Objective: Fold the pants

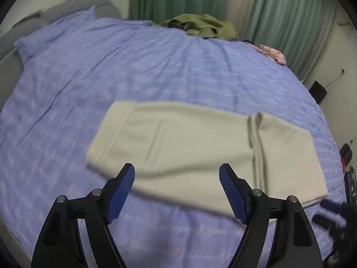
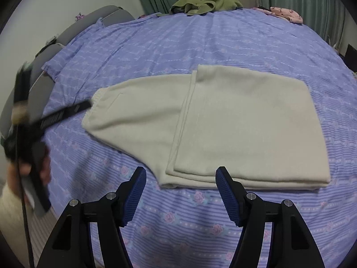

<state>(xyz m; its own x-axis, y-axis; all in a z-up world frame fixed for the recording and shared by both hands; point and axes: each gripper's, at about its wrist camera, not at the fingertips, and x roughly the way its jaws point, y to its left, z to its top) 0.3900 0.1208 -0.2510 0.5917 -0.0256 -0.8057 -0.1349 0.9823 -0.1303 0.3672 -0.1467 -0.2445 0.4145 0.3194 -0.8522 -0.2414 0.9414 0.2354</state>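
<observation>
On the bed's purple sheet [image 2: 200,35] lie the cream pants [image 2: 223,122], flat and partly folded, the leg end doubled over the middle and the waistband end bare. The left gripper [image 1: 177,189] hangs over the near edge of the pants, jaws spread wide and holding nothing. The right gripper [image 2: 180,192] sits just short of the folded edge, equally wide and empty. A risk: a pinch that catches only the top layer would let the fold slide apart, or snag the sheet beneath.
</observation>
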